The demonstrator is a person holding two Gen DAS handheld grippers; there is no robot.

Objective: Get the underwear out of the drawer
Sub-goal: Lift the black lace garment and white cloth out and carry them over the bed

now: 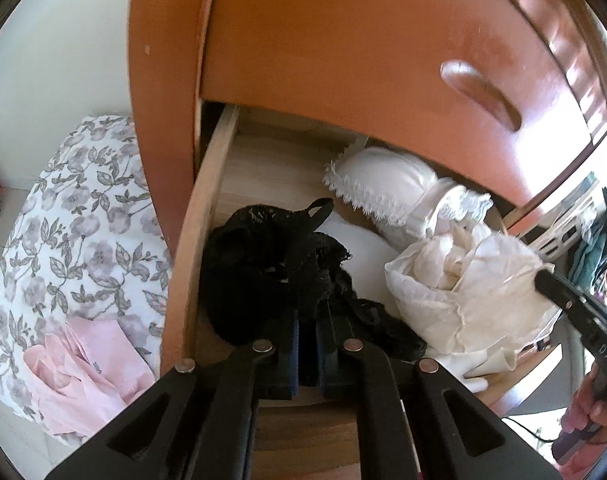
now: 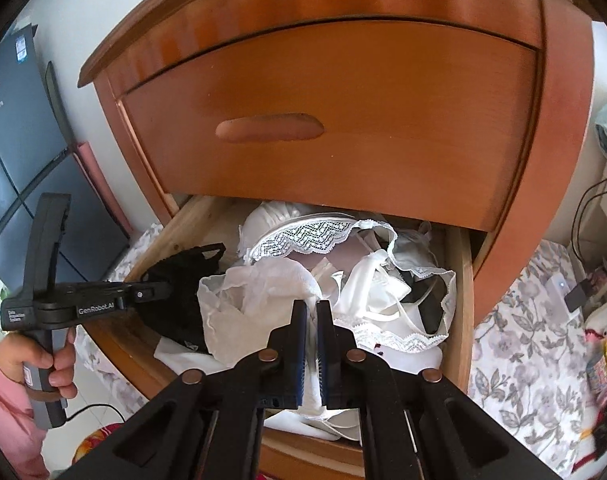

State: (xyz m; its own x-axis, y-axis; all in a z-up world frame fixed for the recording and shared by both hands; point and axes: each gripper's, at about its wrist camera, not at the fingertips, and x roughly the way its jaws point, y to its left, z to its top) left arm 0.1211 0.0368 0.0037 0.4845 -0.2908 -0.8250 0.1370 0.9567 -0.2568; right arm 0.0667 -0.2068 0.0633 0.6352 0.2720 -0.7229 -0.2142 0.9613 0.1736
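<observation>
Two tongs point(image 1: 308, 320) point(image 2: 312, 312) clamping drawer point(image 2: 461, 280) underwear point(image 1: 271, 264) point(image 2: 259, 304)

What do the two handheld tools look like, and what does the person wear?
Both are black plastic. The left tool has white "GenRobot.AI" lettering, a grey handle and a black cable. The right tool has dark blue pads and round metal rivets. A pink sleeve covers the left arm.

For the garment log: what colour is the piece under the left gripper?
Black lace underwear, clearest in the left wrist view, at the left gripper.
</observation>
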